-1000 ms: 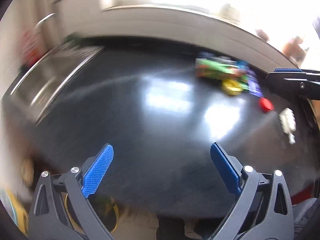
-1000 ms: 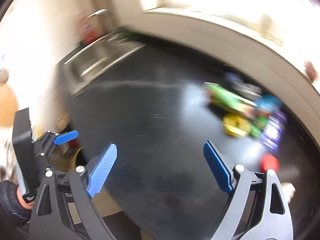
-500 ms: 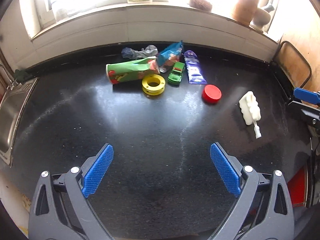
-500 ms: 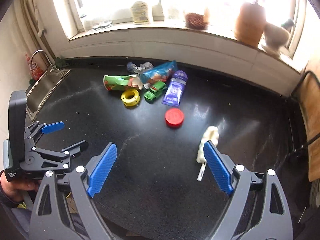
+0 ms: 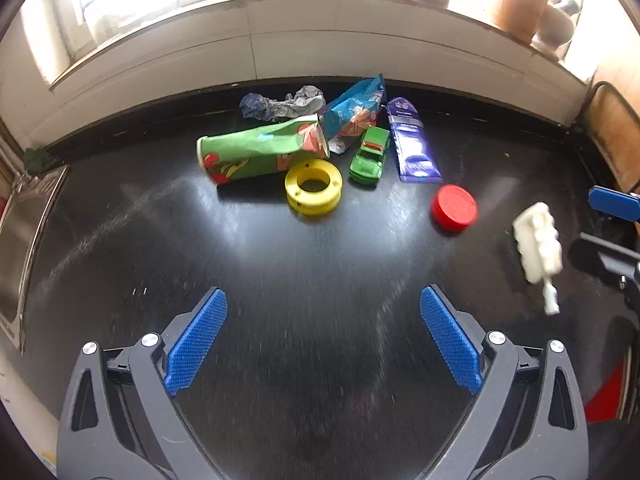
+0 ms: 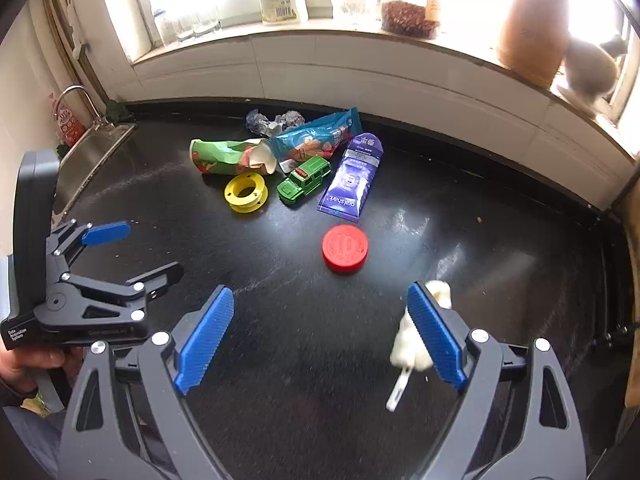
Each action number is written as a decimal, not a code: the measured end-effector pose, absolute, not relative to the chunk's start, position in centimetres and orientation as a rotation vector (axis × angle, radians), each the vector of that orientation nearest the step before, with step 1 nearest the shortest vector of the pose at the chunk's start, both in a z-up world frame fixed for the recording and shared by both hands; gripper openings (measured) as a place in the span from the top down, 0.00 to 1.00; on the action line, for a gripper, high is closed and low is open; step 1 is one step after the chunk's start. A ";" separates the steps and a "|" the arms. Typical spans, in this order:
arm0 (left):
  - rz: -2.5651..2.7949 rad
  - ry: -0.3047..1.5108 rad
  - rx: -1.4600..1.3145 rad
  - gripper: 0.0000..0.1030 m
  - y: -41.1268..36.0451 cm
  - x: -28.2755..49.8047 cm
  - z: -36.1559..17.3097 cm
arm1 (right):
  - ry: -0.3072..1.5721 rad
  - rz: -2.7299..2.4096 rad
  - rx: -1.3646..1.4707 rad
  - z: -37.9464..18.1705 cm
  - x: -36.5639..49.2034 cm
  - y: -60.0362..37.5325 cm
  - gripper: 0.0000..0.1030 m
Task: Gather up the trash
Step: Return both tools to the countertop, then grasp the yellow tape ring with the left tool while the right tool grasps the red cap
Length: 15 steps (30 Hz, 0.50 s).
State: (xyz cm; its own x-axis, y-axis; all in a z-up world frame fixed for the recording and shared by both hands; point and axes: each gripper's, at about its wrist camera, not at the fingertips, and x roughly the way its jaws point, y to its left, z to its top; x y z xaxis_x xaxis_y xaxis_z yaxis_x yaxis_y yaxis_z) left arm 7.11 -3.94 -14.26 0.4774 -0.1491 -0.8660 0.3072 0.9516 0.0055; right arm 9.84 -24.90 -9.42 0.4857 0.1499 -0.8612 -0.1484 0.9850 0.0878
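Note:
On the black counter (image 5: 320, 264) lie a crushed green paper cup (image 5: 256, 152), a blue snack wrapper (image 5: 354, 110), a crumpled grey wrapper (image 5: 280, 104) and a purple packet (image 5: 412, 146). They also show in the right wrist view: cup (image 6: 228, 156), snack wrapper (image 6: 316, 138), purple packet (image 6: 354, 178). My left gripper (image 5: 322, 340) is open and empty, well short of them. My right gripper (image 6: 320, 334) is open and empty; a white ice-cream-shaped toy (image 6: 412, 344) lies behind its right finger.
A yellow spool (image 5: 314, 186), a green toy car (image 5: 370, 156), a red lid (image 5: 454, 208) and the white toy (image 5: 538, 246) lie among the trash. A sink (image 6: 92, 152) is at the left. Jars stand on the windowsill (image 6: 360, 28).
Both views swung right from the sink side one second ago to face the litter. Since half a second ago both grippers have moved closer to the items. Jaws stayed open.

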 end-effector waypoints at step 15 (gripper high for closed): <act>-0.236 1.099 0.147 0.08 -5.8 17.8 -21.3 | 1.220 0.181 -0.033 -19.1 18.4 -26.1 0.17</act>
State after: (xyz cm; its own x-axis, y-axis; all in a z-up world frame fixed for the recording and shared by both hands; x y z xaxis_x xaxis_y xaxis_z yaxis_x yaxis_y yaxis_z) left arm 17.78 -5.79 -21.32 0.4329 -0.1166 -0.8939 0.2612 0.9653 0.0005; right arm 18.36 -26.11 -19.05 0.3308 0.1209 -0.9359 -0.1561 0.9851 0.0721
